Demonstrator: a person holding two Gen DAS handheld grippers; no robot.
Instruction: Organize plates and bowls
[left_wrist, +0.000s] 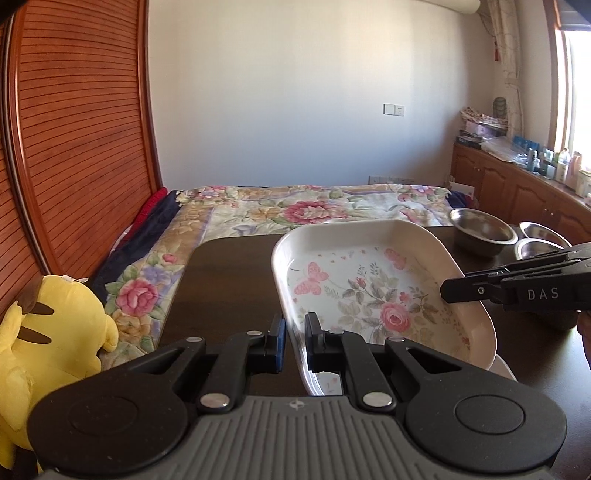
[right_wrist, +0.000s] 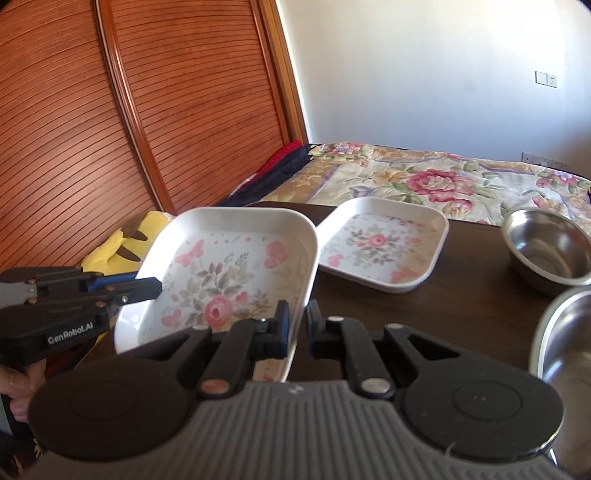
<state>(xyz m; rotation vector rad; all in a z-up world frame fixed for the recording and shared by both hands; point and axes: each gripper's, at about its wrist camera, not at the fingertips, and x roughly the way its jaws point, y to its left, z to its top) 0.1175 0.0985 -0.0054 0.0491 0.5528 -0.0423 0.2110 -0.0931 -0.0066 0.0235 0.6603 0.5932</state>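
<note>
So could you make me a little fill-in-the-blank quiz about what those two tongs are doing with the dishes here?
1. Both tongs, left tongs and right tongs, grip one floral plate by its ____.
2. A second floral plate lies flat on the dark ____.
3. The bowls on the table are made of ____.
4. The yellow plush toy sits beside the ____.

Missing words: rim; table; metal; bed

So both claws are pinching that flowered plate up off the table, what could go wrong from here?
1. The left claw and right claw grip only the thin rim of the lifted plate; it might slip or tilt.
2. A second flowered plate and a steel bowl sit close by; a careless swing could knock them.
</note>
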